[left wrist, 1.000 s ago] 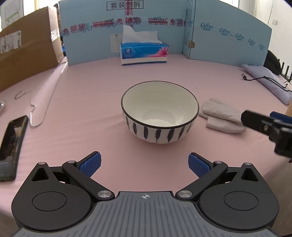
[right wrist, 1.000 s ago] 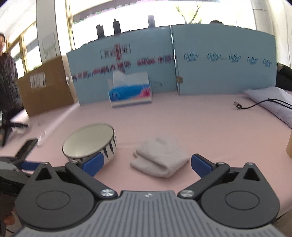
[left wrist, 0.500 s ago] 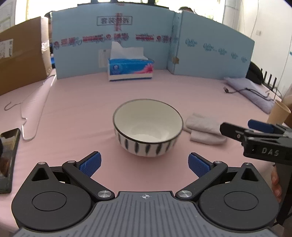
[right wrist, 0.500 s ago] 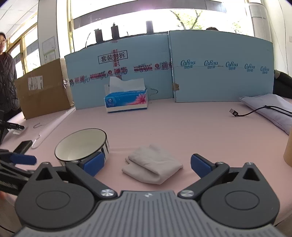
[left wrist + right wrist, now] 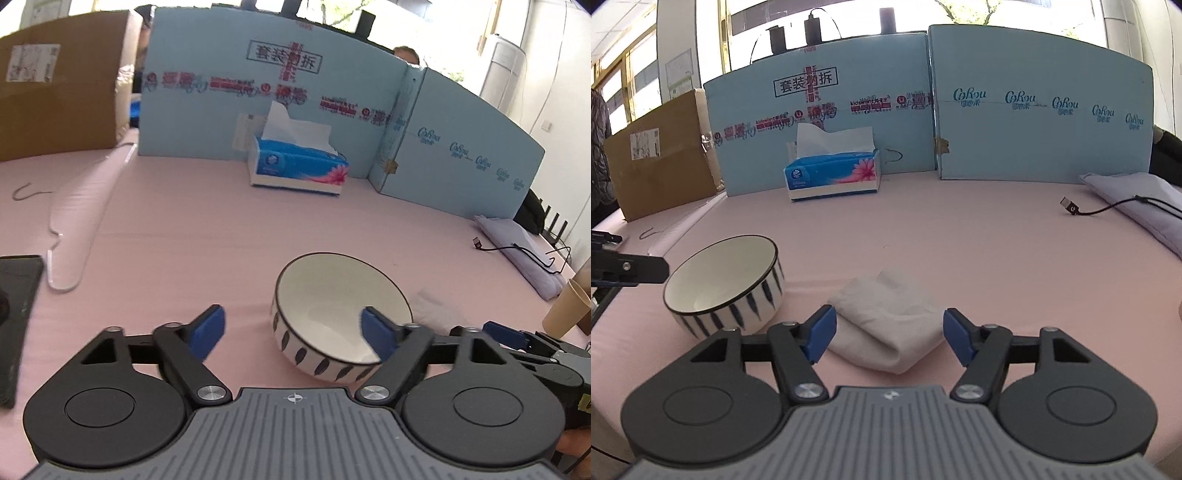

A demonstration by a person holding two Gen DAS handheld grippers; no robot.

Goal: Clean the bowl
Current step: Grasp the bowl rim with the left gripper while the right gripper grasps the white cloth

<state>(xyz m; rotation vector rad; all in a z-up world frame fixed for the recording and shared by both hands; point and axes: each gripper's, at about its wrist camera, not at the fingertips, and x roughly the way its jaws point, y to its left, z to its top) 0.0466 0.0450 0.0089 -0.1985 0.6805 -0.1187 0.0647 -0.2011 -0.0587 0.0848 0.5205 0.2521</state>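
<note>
closing on the near wall of the bowl [image 5: 341, 314], the left gripper [image 5: 293, 328] has one blue finger inside the rim and the other outside it, with the pads not yet pressing the ceramic. the right gripper [image 5: 888, 334] is narrowing too, its fingers [image 5: 820, 334] spread either side of the folded grey cloth [image 5: 886, 317] without pinching it, as far as the view shows. both things rest on the pink desk [image 5: 979, 243], the bowl just to the left of the cloth and seemingly not touching it. this looks like the pick-up step: one hand steadying the bowl, the other taking the wiper. next, each pair likely needs to finish clamping, then the cloth must be lifted and carried over the rim into the white interior.
</note>
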